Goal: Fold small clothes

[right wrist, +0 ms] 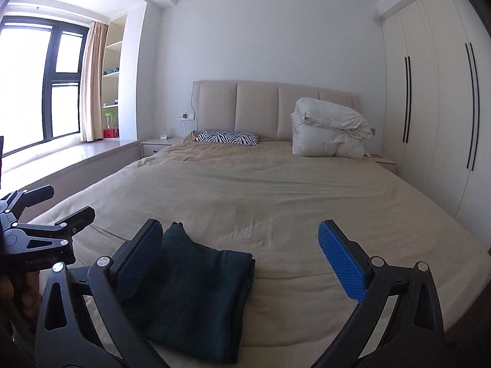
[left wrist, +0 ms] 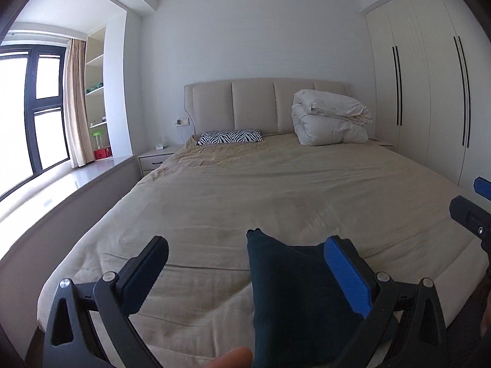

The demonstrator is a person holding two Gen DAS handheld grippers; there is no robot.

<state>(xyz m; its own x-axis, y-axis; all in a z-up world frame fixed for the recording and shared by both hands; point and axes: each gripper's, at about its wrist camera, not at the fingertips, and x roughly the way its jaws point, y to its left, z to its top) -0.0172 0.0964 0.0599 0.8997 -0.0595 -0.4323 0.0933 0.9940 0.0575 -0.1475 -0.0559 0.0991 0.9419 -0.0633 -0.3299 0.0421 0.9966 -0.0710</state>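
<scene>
A dark teal knitted garment (left wrist: pixel 294 300) lies folded on the beige bed sheet (left wrist: pixel 245 190) near the bed's front edge. My left gripper (left wrist: pixel 247 242) hovers above it, open, with nothing between its pads; the garment shows beneath its right finger. In the right wrist view the same garment (right wrist: pixel 190 291) lies under the left finger of my right gripper (right wrist: pixel 240 226), which is also open and holds nothing. Each gripper appears in the other's view: the right gripper (left wrist: pixel 471 196) at the right edge, the left gripper (right wrist: pixel 67 202) at the left edge.
A zebra-striped pillow (left wrist: pixel 230 137) and a folded white duvet (left wrist: pixel 330 119) rest at the headboard. A white wardrobe (left wrist: pixel 429 92) stands along the right side. A nightstand (left wrist: pixel 155 156) and a window seat (left wrist: pixel 76 181) are on the left.
</scene>
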